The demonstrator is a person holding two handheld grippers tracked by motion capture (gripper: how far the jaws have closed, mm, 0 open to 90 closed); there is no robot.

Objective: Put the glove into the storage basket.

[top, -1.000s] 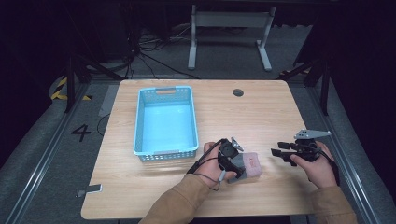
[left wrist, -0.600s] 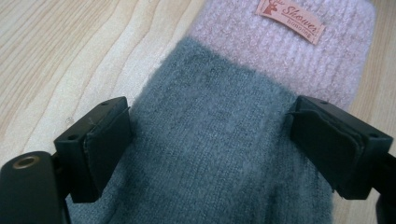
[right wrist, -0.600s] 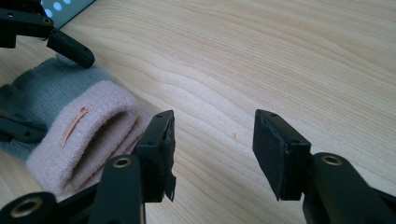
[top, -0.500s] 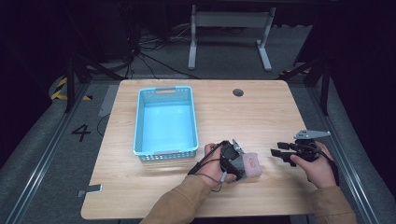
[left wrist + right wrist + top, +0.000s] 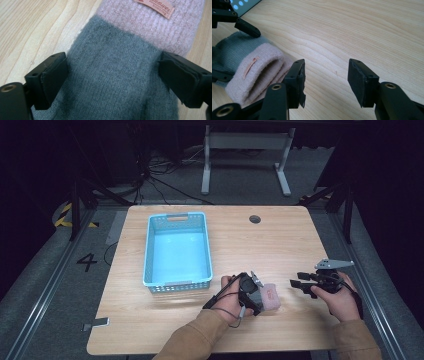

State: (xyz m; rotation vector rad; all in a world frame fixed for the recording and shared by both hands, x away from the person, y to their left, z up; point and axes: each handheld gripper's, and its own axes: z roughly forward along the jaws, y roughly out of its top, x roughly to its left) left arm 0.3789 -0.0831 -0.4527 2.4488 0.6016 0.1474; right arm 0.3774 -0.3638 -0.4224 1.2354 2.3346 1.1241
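a: left gripper view: left tongs [image 5: 112, 80] straddle the grey part of the knit sock [image 5: 117, 82], pads against both its sides, so gripping it. pink cuff with a label at the top of the frame.

b: where in the high view?

a: sock [image 5: 267, 296] lies on the bench [image 5: 260, 250], lower centre, just right of the blue basket [image 5: 177, 250].

b: right tongs?

a: right tongs [image 5: 325, 80] open, holding nothing, over bare wood, sock cuff at lower left of that frame, close to one jaw.
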